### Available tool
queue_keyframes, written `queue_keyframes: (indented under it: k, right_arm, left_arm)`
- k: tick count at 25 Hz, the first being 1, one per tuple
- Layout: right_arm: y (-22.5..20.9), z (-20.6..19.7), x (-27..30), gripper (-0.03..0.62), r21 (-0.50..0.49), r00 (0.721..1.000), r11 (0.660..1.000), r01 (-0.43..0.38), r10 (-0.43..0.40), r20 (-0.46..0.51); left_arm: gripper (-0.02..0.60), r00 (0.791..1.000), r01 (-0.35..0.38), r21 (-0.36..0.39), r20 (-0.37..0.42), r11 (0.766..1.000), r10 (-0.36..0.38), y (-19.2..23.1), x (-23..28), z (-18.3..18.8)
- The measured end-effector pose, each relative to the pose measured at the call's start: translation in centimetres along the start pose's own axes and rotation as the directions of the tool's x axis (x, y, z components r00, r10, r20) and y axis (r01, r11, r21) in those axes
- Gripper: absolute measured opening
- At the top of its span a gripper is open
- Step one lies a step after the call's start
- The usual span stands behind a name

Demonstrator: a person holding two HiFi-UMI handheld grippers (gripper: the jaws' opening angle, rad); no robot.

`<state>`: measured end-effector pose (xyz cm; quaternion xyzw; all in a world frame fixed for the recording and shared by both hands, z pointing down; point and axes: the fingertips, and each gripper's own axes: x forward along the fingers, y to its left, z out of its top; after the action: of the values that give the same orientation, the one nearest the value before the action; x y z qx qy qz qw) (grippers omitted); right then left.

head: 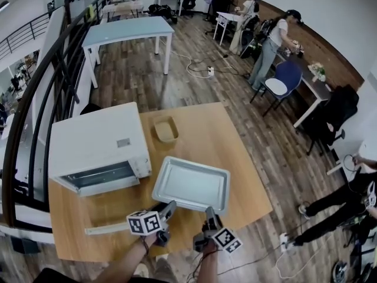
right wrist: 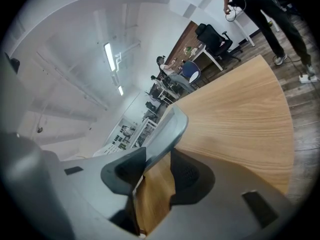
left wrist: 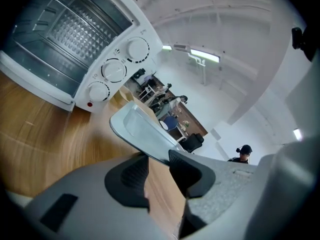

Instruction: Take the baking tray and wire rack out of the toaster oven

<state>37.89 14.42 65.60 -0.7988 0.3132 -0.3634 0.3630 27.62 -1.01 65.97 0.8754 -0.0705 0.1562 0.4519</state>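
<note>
The baking tray [head: 191, 184] sits open side up above the wooden table [head: 241, 158]. I cannot tell if it touches the wood. Its long side runs across from one gripper to the other, and its short side points away from the jaws. The left gripper [head: 171, 205] pinches the near rim at the left corner. The right gripper [head: 210, 211] pinches the same rim near the right corner. Both pairs of jaws are closed on the thin metal edge. The white toaster oven [head: 97, 143] stands off to the left of the left jaws, with its door open.
</note>
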Motion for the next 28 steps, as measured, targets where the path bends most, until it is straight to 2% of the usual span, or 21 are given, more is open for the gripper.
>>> queue_keyframes:
  k: [8, 12, 28]
  right_arm:
    - [-1.0, 3.2, 6.0, 0.15, 0.002, 1.0, 1.0, -0.016, 0.016, -0.008]
    - [-2.3, 3.9, 8.7, 0.15, 0.024, 0.999, 1.0, 0.014, -0.013, -0.034]
    - [-6.7, 6.7, 17.4, 0.149, 0.031, 0.994, 0.999, 0.025, -0.021, -0.111]
  left_arm:
    - [0.126, 1.0, -0.017, -0.004, 0.012, 1.0, 0.017, 0.8, 5.7, 2.9]
    - [0.126, 0.999, -0.03, -0.013, 0.013, 0.999, 0.031, 1.9, 8.4, 3.6]
    - [0.126, 0.995, -0.104, -0.066, 0.005, 0.992, 0.104, 6.1, 16.5, 4.1]
